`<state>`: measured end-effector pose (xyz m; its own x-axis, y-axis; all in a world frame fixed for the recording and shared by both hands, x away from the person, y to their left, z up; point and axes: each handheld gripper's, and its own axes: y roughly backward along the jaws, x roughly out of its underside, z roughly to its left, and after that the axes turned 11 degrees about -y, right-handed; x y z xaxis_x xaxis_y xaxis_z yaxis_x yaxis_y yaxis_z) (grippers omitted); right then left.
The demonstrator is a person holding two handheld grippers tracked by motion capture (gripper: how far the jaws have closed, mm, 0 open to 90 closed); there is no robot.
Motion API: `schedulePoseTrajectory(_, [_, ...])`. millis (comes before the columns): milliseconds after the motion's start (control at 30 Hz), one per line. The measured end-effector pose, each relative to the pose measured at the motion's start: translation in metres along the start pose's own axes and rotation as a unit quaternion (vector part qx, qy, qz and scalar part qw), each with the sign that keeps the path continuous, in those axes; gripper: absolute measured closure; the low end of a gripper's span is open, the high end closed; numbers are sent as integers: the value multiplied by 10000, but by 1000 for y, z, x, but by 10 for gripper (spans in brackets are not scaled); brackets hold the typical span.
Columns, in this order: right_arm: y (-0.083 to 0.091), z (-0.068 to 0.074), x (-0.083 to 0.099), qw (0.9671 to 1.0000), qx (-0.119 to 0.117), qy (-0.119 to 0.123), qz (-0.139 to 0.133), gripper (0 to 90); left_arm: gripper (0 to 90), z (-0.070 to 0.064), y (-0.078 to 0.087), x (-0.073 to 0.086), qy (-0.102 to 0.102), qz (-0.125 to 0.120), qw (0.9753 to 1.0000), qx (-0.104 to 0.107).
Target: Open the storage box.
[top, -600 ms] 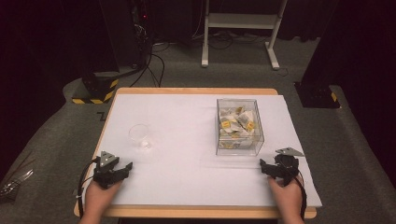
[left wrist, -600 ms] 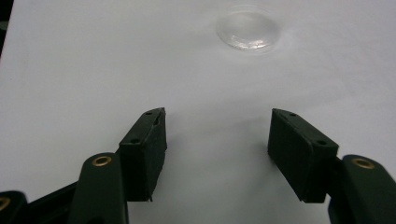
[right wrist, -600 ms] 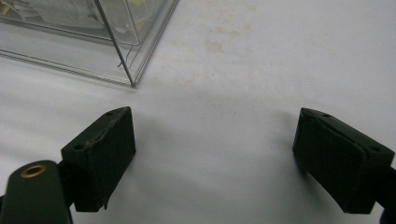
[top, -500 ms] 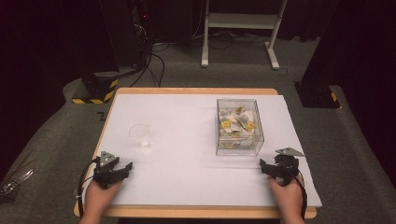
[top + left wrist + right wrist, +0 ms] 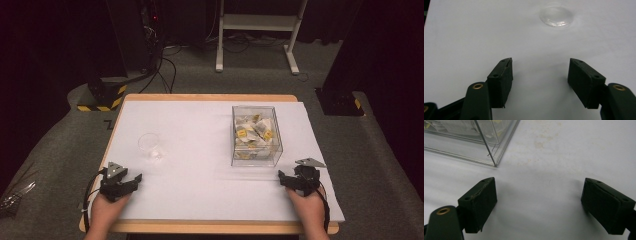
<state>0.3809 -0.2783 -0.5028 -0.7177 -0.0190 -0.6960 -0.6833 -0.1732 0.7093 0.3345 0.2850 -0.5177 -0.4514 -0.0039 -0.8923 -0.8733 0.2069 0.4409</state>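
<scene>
White paper covers the table (image 5: 200,125), and both grippers rest on its near edge with nothing between their jaws. In the high view the left gripper (image 5: 131,181) sits at the near left corner, held by the person's left hand (image 5: 106,212); its jaws stand wide apart, and the left gripper view shows bare paper between them. Just ahead of it stands a small clear plastic cup (image 5: 149,145), upright and apart from the jaws. The right gripper (image 5: 284,179) lies at the near right, its jaws also spread wide over bare paper. Near it, a little ahead and to its left, stands a clear plastic box (image 5: 256,136) holding white sachets with yellow labels (image 5: 252,131); the right gripper view shows the box's near corner, untouched.
</scene>
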Motion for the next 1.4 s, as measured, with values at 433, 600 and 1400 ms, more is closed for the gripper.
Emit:
schedulePoseTrajectory(433, [0,0,0,10000,7,-12,-5,133,360,1,0,0,-47,39,10000,36])
schedulePoseTrajectory(600, [1,1,0,10000,17,-15,-11,141,360,0,0,0,-9,16,10000,16])
schedulePoseTrajectory(1400, [32,24,8,9978,-183,287,-568,186,358,0,0,0,-24,15,10000,4])
